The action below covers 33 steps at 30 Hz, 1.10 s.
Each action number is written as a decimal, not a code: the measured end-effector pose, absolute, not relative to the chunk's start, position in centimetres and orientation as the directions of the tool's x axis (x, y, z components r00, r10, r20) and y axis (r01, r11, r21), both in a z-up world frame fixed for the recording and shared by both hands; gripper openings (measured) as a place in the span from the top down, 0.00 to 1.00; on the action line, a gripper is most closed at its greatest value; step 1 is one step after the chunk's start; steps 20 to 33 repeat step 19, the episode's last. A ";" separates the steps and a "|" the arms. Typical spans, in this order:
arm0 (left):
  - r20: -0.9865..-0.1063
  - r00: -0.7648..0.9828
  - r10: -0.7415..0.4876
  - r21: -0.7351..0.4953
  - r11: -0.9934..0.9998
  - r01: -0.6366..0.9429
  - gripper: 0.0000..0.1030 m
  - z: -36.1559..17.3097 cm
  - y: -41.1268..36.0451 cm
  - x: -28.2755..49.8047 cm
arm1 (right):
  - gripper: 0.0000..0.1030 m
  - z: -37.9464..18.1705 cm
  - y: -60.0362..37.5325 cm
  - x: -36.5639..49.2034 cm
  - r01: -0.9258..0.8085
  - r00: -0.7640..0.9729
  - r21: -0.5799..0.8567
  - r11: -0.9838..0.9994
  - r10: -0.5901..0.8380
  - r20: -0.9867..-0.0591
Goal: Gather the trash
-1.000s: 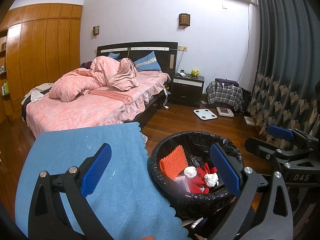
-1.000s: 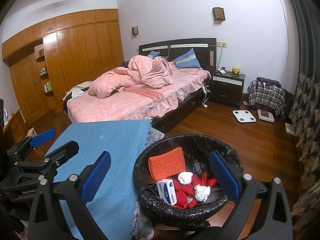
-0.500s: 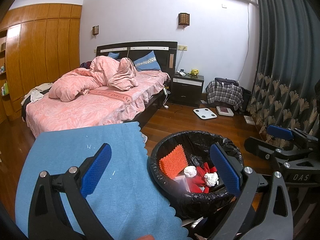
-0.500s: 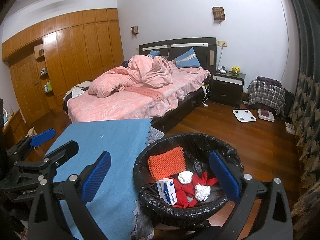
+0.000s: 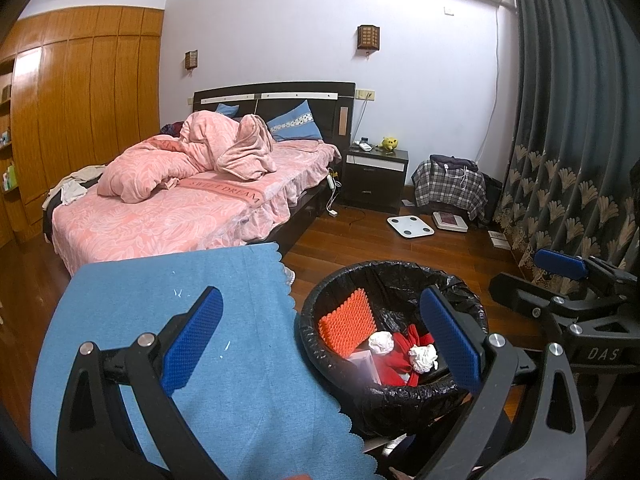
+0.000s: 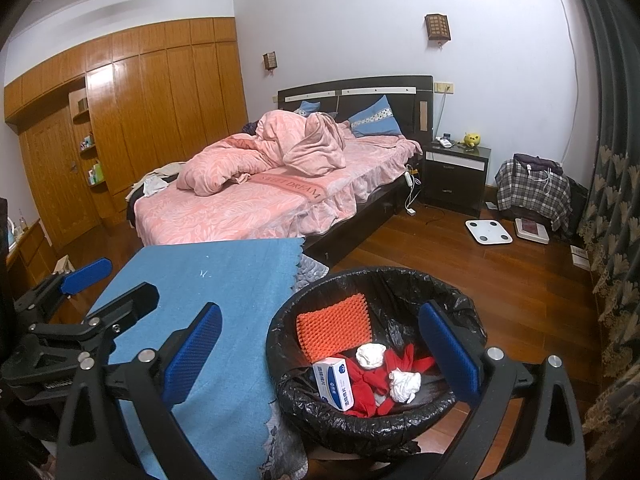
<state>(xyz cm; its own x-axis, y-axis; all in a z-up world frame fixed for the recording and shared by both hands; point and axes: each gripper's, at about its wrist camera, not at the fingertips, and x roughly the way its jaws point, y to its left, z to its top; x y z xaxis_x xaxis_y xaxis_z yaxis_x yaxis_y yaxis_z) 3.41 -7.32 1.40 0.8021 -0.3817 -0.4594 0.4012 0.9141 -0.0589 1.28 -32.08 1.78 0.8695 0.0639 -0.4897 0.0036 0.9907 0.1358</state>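
A black-lined trash bin (image 5: 472, 304) (image 6: 464, 304) stands on the wood floor beside a blue cloth-covered table (image 5: 224, 280) (image 6: 224, 264). Inside it lie an orange spiky pad (image 5: 347, 325) (image 6: 334, 324), two crumpled white paper balls (image 5: 381, 342) (image 6: 404, 385), a red cloth (image 5: 404, 354) (image 6: 380, 376) and a small white and blue box (image 6: 333, 385). My left gripper (image 5: 320, 340) is open and holds nothing, spanning the table edge and the bin. My right gripper (image 6: 318, 346) is open too, held above the bin's near rim. Each gripper shows in the other's view.
A bed with pink bedding (image 5: 168, 208) (image 6: 256, 200) stands behind the table. A dark nightstand (image 5: 376, 176), a plaid-covered bundle (image 5: 450, 192), two scales on the floor (image 5: 410, 226) and dark patterned curtains (image 5: 568, 152) lie to the right. Wooden wardrobes (image 6: 132, 120) line the left wall.
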 end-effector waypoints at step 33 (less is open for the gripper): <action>-0.459 0.803 -0.381 -0.058 0.914 0.401 0.07 1.6 -7.3 3.4 | 0.06 1.6 -32.0 1.3 0.004 0.869 0.134 0.991 0.063 -0.491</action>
